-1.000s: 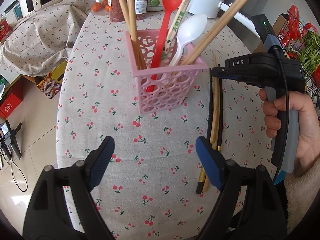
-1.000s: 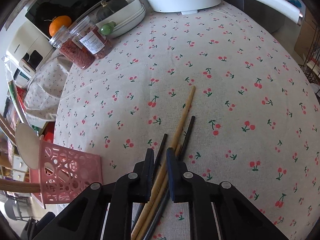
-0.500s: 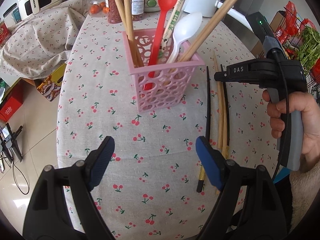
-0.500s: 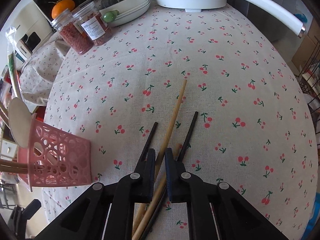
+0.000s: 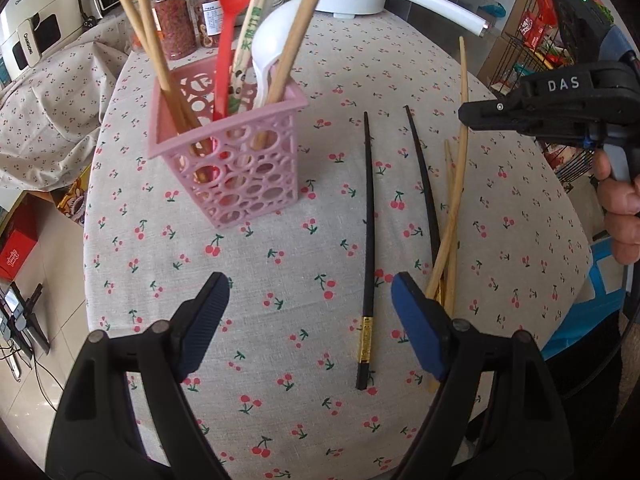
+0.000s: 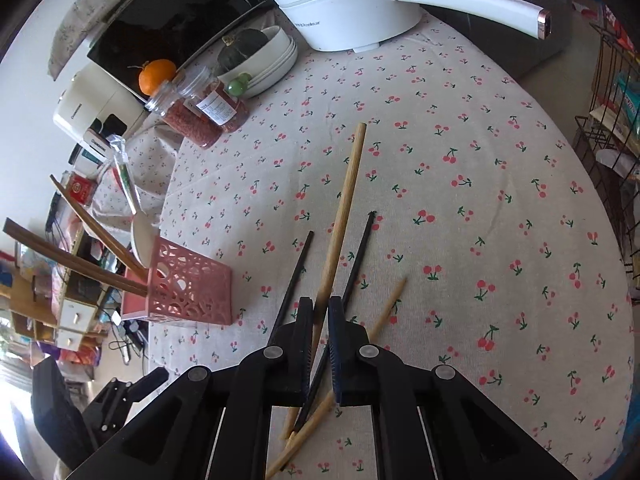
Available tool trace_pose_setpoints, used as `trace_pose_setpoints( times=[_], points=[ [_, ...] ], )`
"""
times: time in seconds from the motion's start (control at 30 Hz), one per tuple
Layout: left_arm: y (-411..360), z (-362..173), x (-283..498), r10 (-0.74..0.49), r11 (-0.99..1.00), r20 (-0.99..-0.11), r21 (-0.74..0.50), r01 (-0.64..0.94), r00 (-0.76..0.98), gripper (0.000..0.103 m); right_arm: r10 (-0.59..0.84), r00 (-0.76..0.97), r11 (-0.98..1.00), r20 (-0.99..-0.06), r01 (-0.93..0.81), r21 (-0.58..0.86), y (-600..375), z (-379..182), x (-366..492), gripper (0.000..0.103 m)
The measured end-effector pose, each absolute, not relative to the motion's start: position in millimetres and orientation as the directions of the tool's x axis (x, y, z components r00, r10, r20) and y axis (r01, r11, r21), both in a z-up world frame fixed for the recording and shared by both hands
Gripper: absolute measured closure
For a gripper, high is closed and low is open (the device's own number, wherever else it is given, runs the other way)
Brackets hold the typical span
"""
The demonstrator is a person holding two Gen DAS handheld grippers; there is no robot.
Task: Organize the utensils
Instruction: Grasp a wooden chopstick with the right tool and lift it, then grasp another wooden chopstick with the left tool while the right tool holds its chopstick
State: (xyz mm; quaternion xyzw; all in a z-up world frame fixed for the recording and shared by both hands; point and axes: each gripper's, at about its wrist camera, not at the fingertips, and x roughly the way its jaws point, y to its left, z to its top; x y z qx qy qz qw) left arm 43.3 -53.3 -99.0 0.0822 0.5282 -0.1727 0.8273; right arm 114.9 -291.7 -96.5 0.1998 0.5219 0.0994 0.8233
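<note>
Wooden and pale, 1 long chopstick (image 6: 340, 220) was pinched between the fingers of the right gripper (image 6: 319, 316); its far tip was up in the air, above the tablecloth (image 6: 480, 160), and its near end reached down by the other sticks; the left camera saw it too (image 5: 460, 168), slanting up past the black gripper body. 2 black chopsticks (image 5: 369, 216) lay flat on the cloth, apart from each other; another wooden chopstick (image 6: 386, 308) lay just beside them. Left of these stood the pink basket (image 5: 240, 168), holding chopsticks, a red spoon (image 5: 232, 16) and a white spoon (image 5: 272, 48). The left gripper (image 5: 310, 308) hung over the cloth with its fingers wide apart, holding nothing. At the far edge sat a white pot (image 6: 352, 12) and 2 jars (image 6: 200, 116).
</note>
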Motion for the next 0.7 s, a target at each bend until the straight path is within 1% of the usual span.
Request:
trace_pose_setpoints(
  times=[0.27, 0.5, 0.6, 0.67, 0.7],
  points=[
    [-88.9, -105.9, 41.7, -0.218, 0.896, -0.898, -0.029, 0.444, 0.381, 0.022, 0.435, 0.522, 0.863, -0.734, -0.009, 0.506, -327.8, -48.2, 76.4, 0.097],
    [-111.6, -113.0, 38.2, -0.220, 0.878, -0.905, -0.021, 0.478, 0.365, 0.026, 0.456, 0.538, 0.831, -0.709, 0.028, 0.556, -374.5, -41.4, 53.5, 0.097],
    [-121.2, -115.5, 44.1, -0.230, 0.879, -0.907, -0.037, 0.476, 0.354, 0.037, 0.454, 0.523, 0.821, -0.722, 0.070, 0.567, -388.6, -52.2, 53.1, 0.097],
    [-128.4, -115.8, 48.0, -0.260, 0.874, -0.905, -0.073, 0.480, 0.336, 0.050, 0.461, 0.507, 0.812, -0.729, 0.091, 0.577, -395.0, -60.0, 54.4, 0.097],
    [-132.3, -115.5, 49.6, -0.281, 0.869, -0.903, -0.095, 0.486, 0.326, 0.053, 0.463, 0.499, 0.809, -0.733, 0.100, 0.579, -398.3, -63.1, 54.9, 0.097]
  ],
)
